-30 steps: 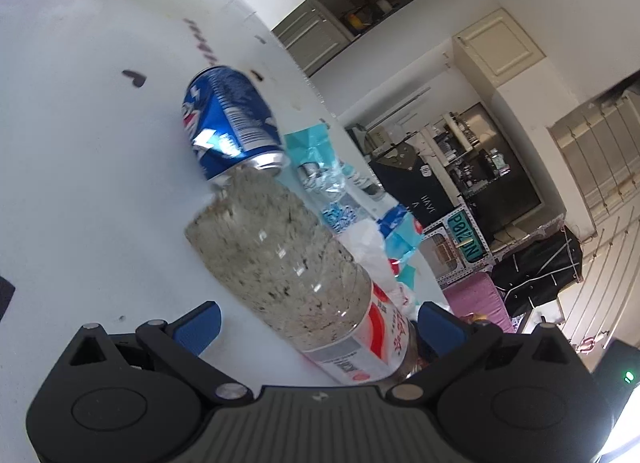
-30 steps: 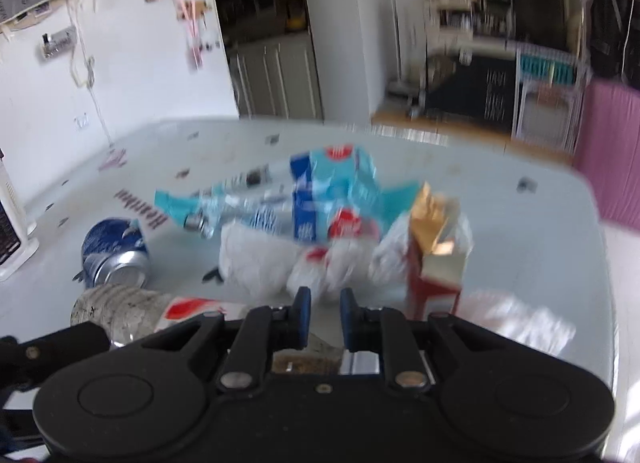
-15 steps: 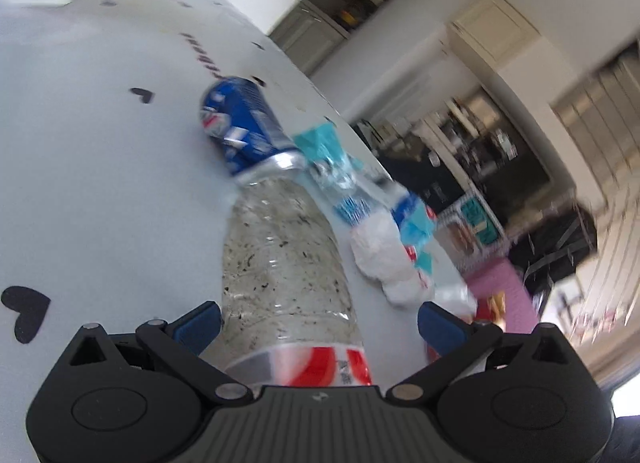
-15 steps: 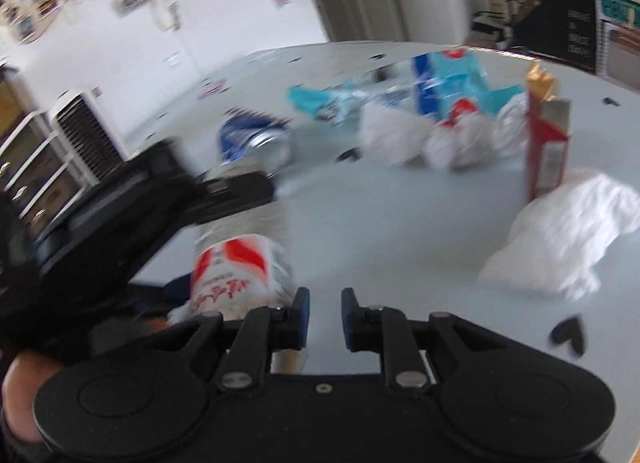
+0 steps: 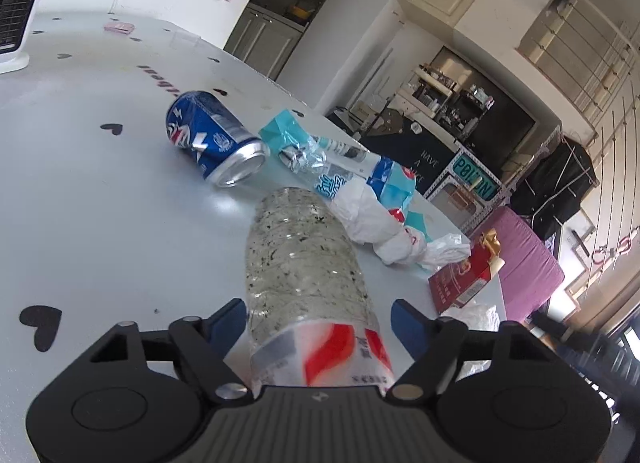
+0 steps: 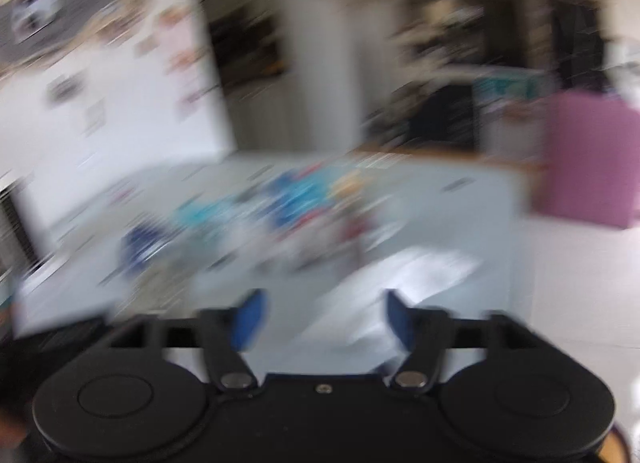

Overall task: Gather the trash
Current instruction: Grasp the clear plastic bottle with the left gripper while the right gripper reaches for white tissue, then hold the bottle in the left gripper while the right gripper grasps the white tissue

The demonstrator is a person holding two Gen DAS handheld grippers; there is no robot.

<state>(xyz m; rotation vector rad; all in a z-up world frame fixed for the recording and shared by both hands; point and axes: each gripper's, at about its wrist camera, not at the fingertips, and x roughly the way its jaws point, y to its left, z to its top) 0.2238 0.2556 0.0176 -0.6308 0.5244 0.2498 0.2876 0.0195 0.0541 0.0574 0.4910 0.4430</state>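
A clear plastic bottle flecked inside with dark specks and wrapped in a red-and-white label [image 5: 308, 287] is seen lying lengthwise between the spread blue-padded fingers of the left tool [image 5: 318, 325], its labelled end nearest the camera. The left pad appears to sit against the bottle's side, while a gap is visible at the right pad; whether the bottle is actually gripped cannot be told. The bottle's far end is pointed toward a scatter of rubbish on the pale grey table printed with black hearts [image 5: 92, 199].

A dented blue drinks can [image 5: 214, 143] is shown on its side, open mouth toward the camera, just beyond the bottle's far end and apart from it. To the can's right, a crushed clear water bottle with a blue label [image 5: 332, 171] is laid beside a torn teal wrapper [image 5: 282, 131]. Crumpled white tissue [image 5: 376, 229] is heaped next to these, and a red cigarette pack with gold foil [image 5: 466, 277] is seen at the table's near right edge.

The right wrist view is heavily smeared by motion. The right tool [image 6: 322, 317] is shown with its blue pads spread wide and nothing between them, above the table's edge; the rubbish pile is reduced there to coloured streaks.
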